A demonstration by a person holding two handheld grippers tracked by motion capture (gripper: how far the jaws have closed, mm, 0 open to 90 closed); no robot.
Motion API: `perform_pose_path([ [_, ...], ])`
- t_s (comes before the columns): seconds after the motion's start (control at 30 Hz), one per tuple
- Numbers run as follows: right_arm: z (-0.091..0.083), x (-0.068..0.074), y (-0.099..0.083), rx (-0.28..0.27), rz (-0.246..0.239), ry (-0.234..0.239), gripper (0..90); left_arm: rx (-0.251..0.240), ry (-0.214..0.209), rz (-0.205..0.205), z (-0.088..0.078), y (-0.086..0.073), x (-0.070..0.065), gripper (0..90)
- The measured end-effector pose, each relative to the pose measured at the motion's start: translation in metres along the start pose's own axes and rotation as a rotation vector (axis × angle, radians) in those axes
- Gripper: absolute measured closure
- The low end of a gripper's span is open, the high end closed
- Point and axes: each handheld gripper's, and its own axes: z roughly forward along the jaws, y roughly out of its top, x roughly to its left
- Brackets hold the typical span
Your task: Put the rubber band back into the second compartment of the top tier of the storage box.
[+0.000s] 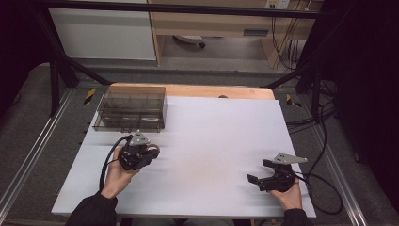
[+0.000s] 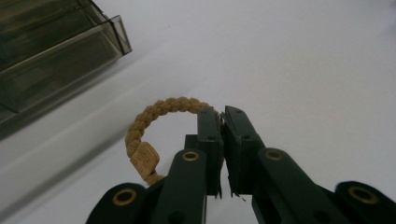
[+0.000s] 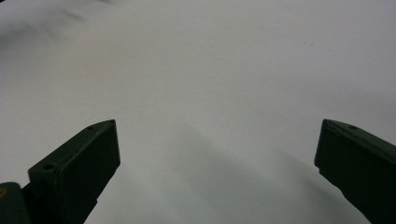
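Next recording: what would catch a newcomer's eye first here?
The tan braided bracelet, pinched in the shut left gripper above the white table. Just beyond it, at the table's far left corner, sits a smoky clear plastic organizer box. The right gripper waits wide open and empty near the table's right edge.

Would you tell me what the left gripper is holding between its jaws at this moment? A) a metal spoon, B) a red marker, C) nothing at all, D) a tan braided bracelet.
D: in the left gripper view, the left gripper has its jaws shut on a tan braided bracelet over the white table.
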Motion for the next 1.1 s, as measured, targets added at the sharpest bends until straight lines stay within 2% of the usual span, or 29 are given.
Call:
perform_pose_path([
  [0.43,0.0,0.0,0.0,0.001,-0.002,-0.001,0.7,-0.016,0.046,-0.017,-0.018,0.007,0.02,84.9],
  [0.73,0.0,0.0,0.0,0.001,0.001,0.0,0.7,-0.022,0.09,-0.04,-0.029,0.013,0.04,84.9],
  [1.1,0.0,0.0,0.0,0.001,0.001,0.0,0.7,-0.029,0.104,-0.064,-0.031,0.018,0.054,84.8],
])
